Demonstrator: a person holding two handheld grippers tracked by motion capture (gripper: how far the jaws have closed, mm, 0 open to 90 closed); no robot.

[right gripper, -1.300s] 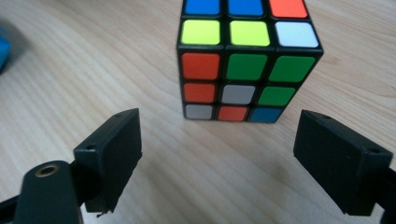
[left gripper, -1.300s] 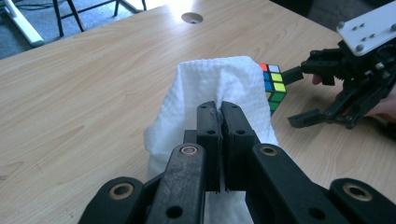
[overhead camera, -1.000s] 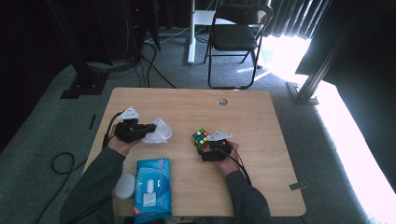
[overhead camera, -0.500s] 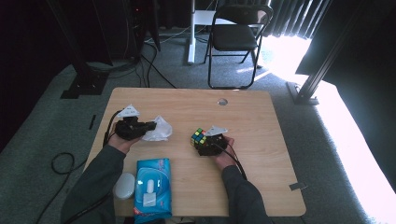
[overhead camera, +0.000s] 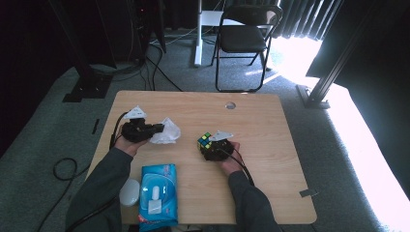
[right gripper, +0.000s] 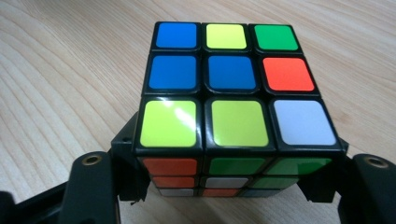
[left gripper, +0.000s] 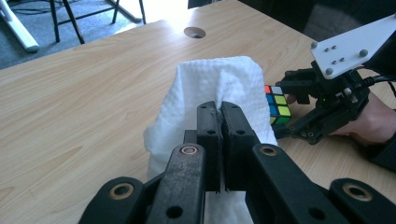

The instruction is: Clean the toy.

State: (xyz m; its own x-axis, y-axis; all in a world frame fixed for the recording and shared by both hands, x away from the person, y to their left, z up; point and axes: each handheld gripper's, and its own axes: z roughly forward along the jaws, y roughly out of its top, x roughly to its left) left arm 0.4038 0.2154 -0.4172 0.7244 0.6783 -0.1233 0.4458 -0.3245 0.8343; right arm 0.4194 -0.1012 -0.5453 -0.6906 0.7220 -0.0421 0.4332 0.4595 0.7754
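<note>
Two grippers are at work on the wooden table (overhead camera: 270, 145). The left gripper (overhead camera: 159, 128) lies low and level over the table, forearm coming from the near edge, and its jaws are pressed together on a white tissue (left gripper: 219, 93) — the cloth rises in a soft peak just ahead of the jaw tips. The right gripper (overhead camera: 209, 145) also rests low, hand behind it. Its jaws have just been closing, and the puzzle cube (right gripper: 233, 98) sits between them, its sides against the pads, so it is grasped. A blue wipes pack (overhead camera: 157, 193) lies behind the left gripper, near the person.
</note>
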